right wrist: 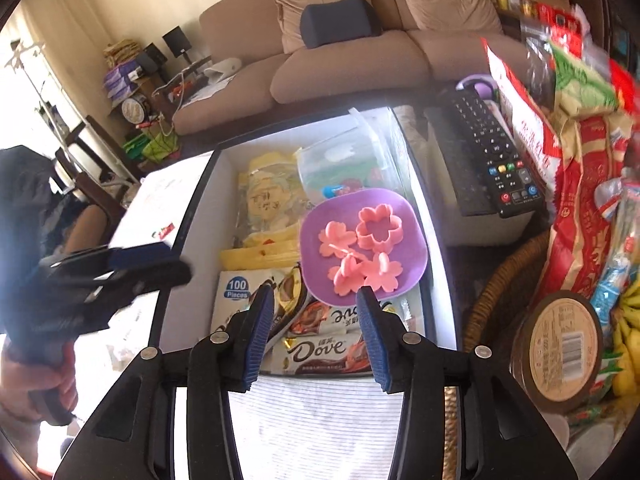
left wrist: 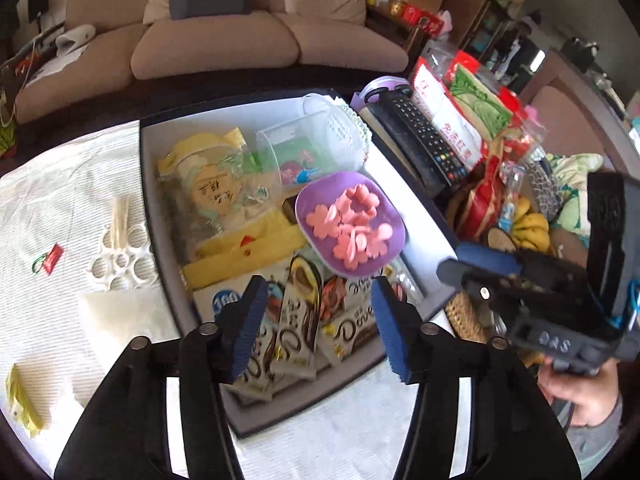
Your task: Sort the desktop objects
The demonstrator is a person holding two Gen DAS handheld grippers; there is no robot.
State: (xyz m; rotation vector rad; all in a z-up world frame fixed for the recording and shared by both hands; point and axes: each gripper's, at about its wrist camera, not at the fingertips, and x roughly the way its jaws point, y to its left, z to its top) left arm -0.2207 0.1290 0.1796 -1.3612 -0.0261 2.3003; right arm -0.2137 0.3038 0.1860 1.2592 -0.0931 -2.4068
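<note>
While both claws hang empty over the box, left gripper parted, nearer the white ring holder lying leftward on cloth; right gripper parted

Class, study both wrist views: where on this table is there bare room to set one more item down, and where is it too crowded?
Free: the white cloth left of the box, beyond the white ring holder, and the cloth strip in front of the box. Crowded: inside the box around the purple dish, and the right side by the remote and snack bags.
</note>
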